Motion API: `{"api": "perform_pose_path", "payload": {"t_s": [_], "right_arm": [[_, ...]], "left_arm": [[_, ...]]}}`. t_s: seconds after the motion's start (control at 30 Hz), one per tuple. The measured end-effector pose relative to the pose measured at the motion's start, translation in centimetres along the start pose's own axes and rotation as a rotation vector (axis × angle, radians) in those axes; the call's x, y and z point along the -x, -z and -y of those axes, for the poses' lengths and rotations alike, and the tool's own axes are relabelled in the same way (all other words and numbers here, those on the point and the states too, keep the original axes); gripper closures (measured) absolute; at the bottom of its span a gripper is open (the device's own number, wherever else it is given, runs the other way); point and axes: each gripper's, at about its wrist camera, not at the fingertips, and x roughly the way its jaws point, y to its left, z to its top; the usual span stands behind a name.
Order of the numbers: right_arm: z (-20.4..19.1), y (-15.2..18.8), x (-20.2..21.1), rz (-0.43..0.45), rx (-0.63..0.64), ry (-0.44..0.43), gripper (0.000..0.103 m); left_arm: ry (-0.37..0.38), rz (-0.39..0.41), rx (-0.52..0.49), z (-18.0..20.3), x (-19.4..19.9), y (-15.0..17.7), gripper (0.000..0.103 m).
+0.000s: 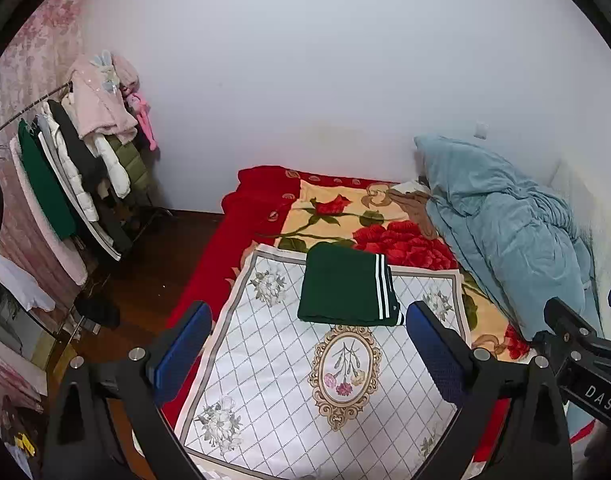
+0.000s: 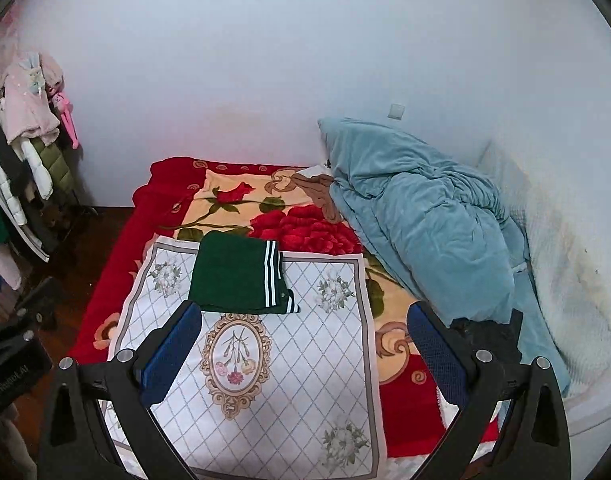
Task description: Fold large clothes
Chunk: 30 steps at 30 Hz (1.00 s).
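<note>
— Where is the green garment [image 1: 347,286]?
— Folded, on the white cloth's [image 1: 265,360] far edge. Both grippers, left [image 1: 307,354] and right [image 2: 305,354], gape empty.
— Heavy?
— Soft and limp, I think; pinch the striped edge.

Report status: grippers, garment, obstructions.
Left gripper and right gripper open, empty. Green garment folded on white cloth. Nothing in the way.
</note>
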Motion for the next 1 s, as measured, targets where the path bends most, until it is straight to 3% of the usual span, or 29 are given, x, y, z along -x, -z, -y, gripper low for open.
{"api": "perform_pose_path", "payload": {"t_s": [1.0], "right_arm": [[-0.3, 0.8, 2.6, 0.02, 0.027, -0.02, 0.0]], "left_arm": [[-0.019, 0.003, -0.014, -0.5, 2.1, 1.0, 0.004]]}}
